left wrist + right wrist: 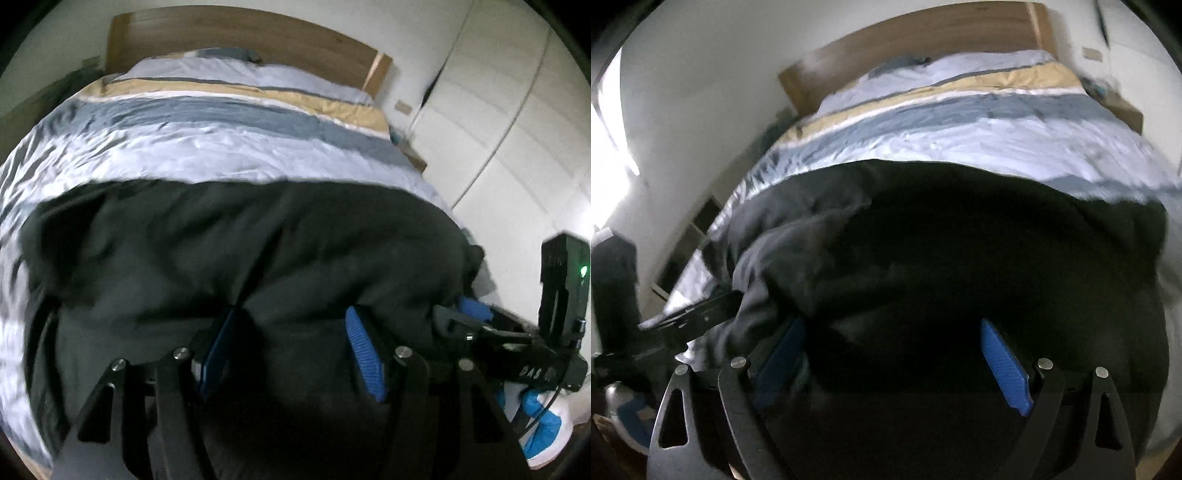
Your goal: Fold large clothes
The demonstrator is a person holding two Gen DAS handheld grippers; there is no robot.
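Observation:
A large black garment lies spread across the near part of the bed and fills the lower half of both views. My left gripper is open, its blue pads apart, with black cloth bunched between and under the fingers. My right gripper is open too, pads wide apart over the dark cloth. The right gripper's body also shows at the right edge of the left wrist view, close to the garment's right end. The left gripper's body shows at the left edge of the right wrist view.
The bed carries a striped duvet in pale blue, grey and tan, with a wooden headboard behind. White wardrobe doors stand to the right. A bright window is at the left. A blue-and-white shoe shows below.

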